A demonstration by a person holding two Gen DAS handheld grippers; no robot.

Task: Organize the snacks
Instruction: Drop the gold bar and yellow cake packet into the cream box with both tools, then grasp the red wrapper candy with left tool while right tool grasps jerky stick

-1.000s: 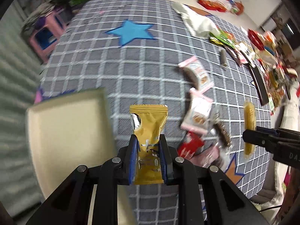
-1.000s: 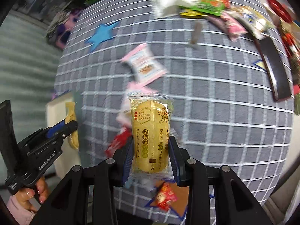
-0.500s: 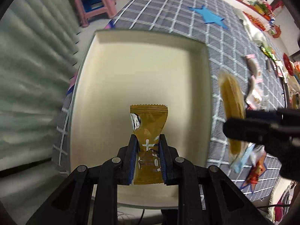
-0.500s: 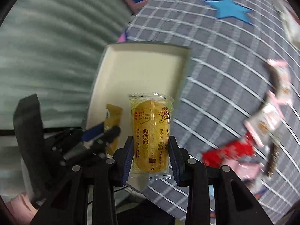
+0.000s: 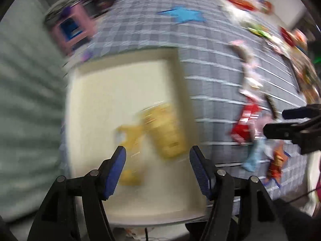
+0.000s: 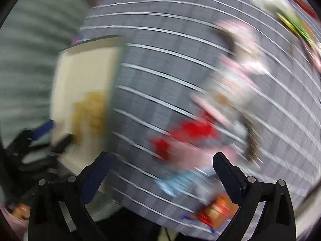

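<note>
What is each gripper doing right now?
Left gripper: jaws opening, holding nothing.
Right gripper: jaws opening, holding nothing.

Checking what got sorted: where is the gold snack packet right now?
In the left wrist view the gold snack packet lies in the cream tray, just left of the yellow cake packet, no longer gripped by the opening left claw.

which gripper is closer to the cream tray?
Left. Left gripper hangs over the cream rectangular tray, jaws opening. Right gripper is off its side, over the checked cloth.
</note>
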